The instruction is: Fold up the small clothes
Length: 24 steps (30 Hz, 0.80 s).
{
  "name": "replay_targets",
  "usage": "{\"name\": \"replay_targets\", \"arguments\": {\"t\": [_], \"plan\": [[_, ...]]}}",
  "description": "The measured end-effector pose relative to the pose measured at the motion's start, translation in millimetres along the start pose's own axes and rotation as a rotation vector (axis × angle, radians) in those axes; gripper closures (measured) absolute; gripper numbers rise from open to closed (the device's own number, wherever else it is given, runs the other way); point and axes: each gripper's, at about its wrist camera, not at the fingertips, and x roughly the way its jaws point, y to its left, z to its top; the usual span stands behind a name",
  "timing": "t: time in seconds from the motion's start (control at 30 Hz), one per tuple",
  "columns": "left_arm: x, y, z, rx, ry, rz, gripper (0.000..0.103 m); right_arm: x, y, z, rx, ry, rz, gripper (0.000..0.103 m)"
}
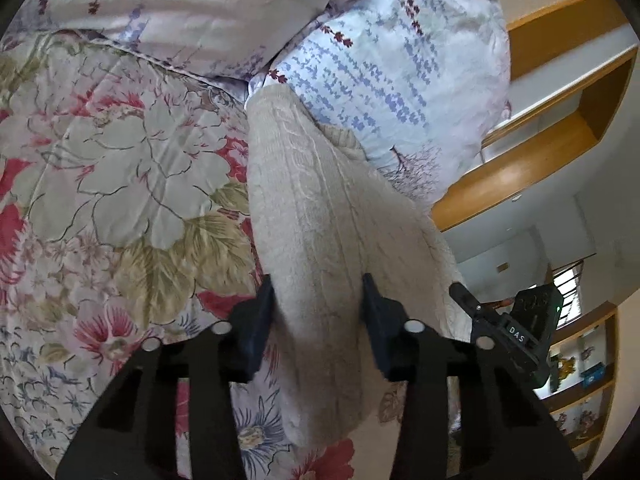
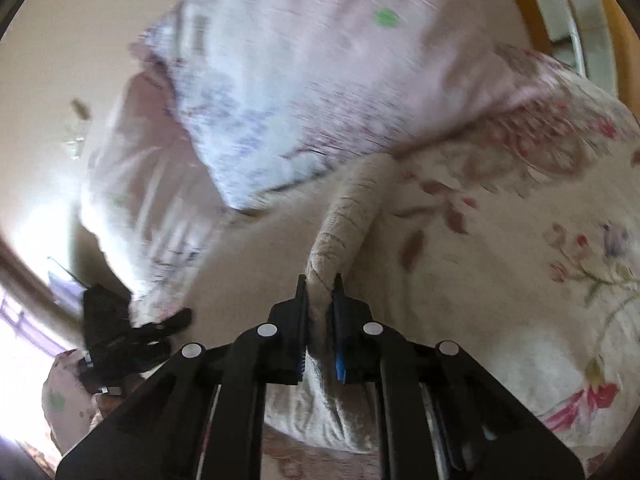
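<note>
A cream cable-knit garment [image 1: 320, 232] lies on a floral bedspread [image 1: 120, 168] and runs up toward the pillows. My left gripper [image 1: 318, 284] stands with its jaws apart on either side of a fold of the knit, which fills the gap between them. My right gripper [image 2: 321, 280] is shut on a bunched edge of the same cream garment [image 2: 340, 224], which stretches away from it across the bedspread [image 2: 520, 280]. The right gripper also shows at the right in the left wrist view [image 1: 504, 320]. The right wrist view is blurred.
Two floral pillows [image 1: 380, 64] lie at the head of the bed, also in the right wrist view [image 2: 300, 80]. A wooden headboard with shelves [image 1: 560, 120] stands to the right. The left gripper appears in the right wrist view [image 2: 120, 332].
</note>
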Motion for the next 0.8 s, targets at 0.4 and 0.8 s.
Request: {"name": "replay_targets", "arguments": {"t": [0.4, 0.8], "plan": [[1.2, 9.3, -2.7, 0.011, 0.012, -0.006, 0.054, 17.3, -31.0, -8.8, 0.071, 0.079, -0.086, 0.088], [5.8, 3.5, 24.1, -0.031, 0.011, 0.036, 0.021, 25.9, -45.1, 27.3, 0.196, 0.138, -0.026, 0.038]]}}
